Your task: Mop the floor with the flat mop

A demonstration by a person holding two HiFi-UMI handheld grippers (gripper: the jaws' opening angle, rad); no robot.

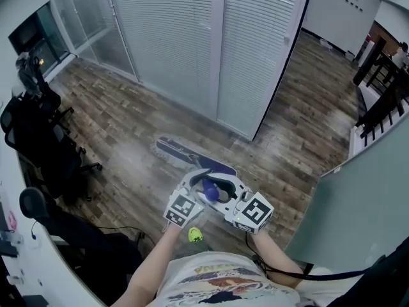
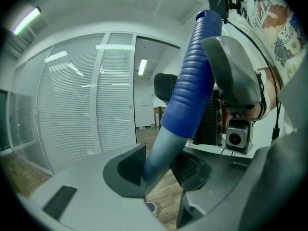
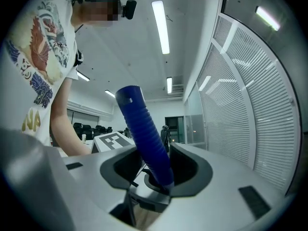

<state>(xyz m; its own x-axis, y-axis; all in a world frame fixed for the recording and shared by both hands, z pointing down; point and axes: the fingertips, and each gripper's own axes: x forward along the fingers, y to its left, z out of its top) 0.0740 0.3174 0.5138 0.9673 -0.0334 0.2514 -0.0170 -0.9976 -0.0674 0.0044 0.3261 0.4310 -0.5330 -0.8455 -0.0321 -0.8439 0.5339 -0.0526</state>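
The flat mop's head (image 1: pixel 177 152) lies on the wood floor in front of me in the head view, with a pale damp streak to its left. Both grippers hold the mop handle close together at its top. My left gripper (image 1: pixel 199 185) is shut on the grey pole (image 2: pixel 161 150) just under the blue ribbed grip (image 2: pixel 192 81). My right gripper (image 1: pixel 225 189) is shut on the blue grip (image 3: pixel 144 134) itself, a little higher. In each gripper view the handle fills the gap between the jaws, at the left gripper (image 2: pixel 161 170) and at the right gripper (image 3: pixel 159 172).
A glass partition with white blinds (image 1: pixel 192 43) runs behind the mop head. Black office chairs (image 1: pixel 38 139) crowd the left side. A grey wall panel (image 1: pixel 364 203) stands close at the right. A small yellow-green object (image 1: pixel 195 235) lies by my feet. Wood floor (image 1: pixel 115 107) stretches left and far right.
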